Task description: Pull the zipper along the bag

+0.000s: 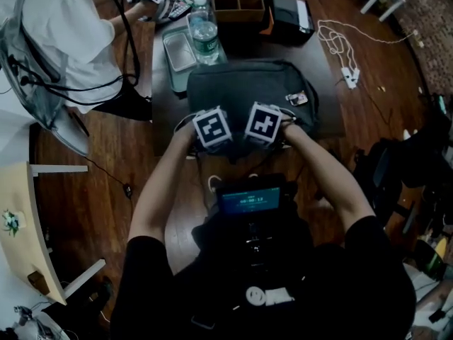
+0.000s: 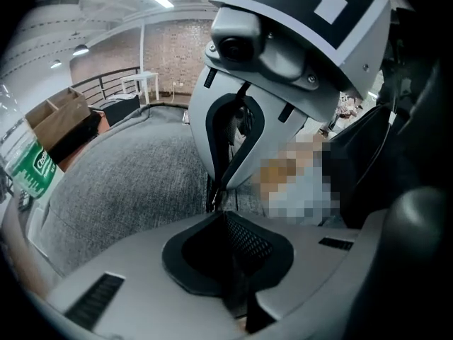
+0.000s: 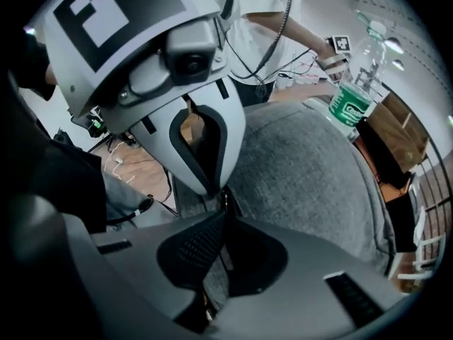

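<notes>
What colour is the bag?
Grey, a speckled fabric; the bag shows best in the right gripper view.

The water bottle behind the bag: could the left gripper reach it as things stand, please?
Probably yes, over the top: the left gripper sits at the near edge of the bag; the water bottle stands past its far edge. Its closed jaws would need opening.
</notes>
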The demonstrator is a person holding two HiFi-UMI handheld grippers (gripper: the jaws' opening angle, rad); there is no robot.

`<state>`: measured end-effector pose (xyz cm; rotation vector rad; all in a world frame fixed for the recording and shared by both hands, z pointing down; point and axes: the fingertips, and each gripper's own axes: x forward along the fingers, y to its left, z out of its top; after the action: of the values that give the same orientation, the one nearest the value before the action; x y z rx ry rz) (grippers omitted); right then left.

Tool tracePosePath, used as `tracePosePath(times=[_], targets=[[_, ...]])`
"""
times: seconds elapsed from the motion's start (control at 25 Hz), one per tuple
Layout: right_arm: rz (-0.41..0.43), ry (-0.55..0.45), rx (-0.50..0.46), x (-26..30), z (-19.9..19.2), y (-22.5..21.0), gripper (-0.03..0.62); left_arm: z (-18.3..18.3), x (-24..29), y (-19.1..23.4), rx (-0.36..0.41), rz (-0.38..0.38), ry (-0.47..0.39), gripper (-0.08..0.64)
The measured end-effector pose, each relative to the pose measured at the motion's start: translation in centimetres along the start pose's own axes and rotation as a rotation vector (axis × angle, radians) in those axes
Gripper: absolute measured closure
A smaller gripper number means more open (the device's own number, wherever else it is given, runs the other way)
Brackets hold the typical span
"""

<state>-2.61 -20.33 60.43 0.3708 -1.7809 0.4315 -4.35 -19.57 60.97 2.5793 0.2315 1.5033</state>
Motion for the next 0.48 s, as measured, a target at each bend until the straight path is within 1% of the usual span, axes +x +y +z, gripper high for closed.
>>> tracePosePath(times=[0.12, 0.28, 0.4, 0.48], targets=[[0.067, 0.011, 0.005, -0.2, -0.6, 0.6, 0.578, 0.0, 0.1, -0.1, 0.006, 0.022, 0.035, 0.551], [0.141, -0.005, -0.009, -0.2, -0.6, 1.7, 0.577, -0.6, 0.0, -0.3, -0.012, 0.059, 0.064, 0.558], [0.165, -0.04, -0.025, -0.7, -1.2, 1.5, 0.577, -0.2, 0.0, -0.3, -0.037, 0.096, 0.072, 0.558], [0.165, -0.093, -0.038, -1.1, -1.1, 0.8, 0.577, -0.1, 0.0, -0.1, -0.051, 0.119, 0.072, 0.558]])
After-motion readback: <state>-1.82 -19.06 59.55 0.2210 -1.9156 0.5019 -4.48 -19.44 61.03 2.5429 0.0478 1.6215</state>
